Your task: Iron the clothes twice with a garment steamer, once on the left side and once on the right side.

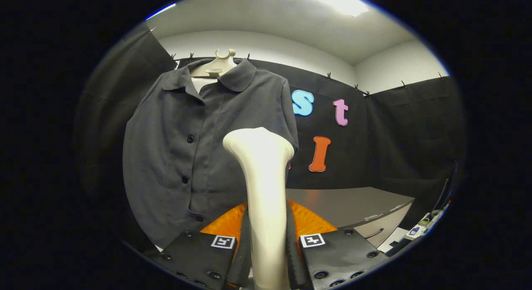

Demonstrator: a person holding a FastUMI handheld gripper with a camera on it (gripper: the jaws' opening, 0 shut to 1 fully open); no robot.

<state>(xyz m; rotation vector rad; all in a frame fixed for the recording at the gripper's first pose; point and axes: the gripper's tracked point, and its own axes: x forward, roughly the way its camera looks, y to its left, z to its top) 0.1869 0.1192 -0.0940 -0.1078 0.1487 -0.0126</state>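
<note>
Clamped between my jaws, both sides pressing it, stands the cream plastic garment steamer, before the dark grey buttoned shirt.

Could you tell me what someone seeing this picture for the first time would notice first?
The cream garment steamer stands upright between the fingers of the gripper, which press on its handle from both sides. Just beyond its head hangs a dark grey shirt, buttoned, on a pale hanger against the booth wall. A grey table lies beyond the fingers, beside the shirt.
</note>
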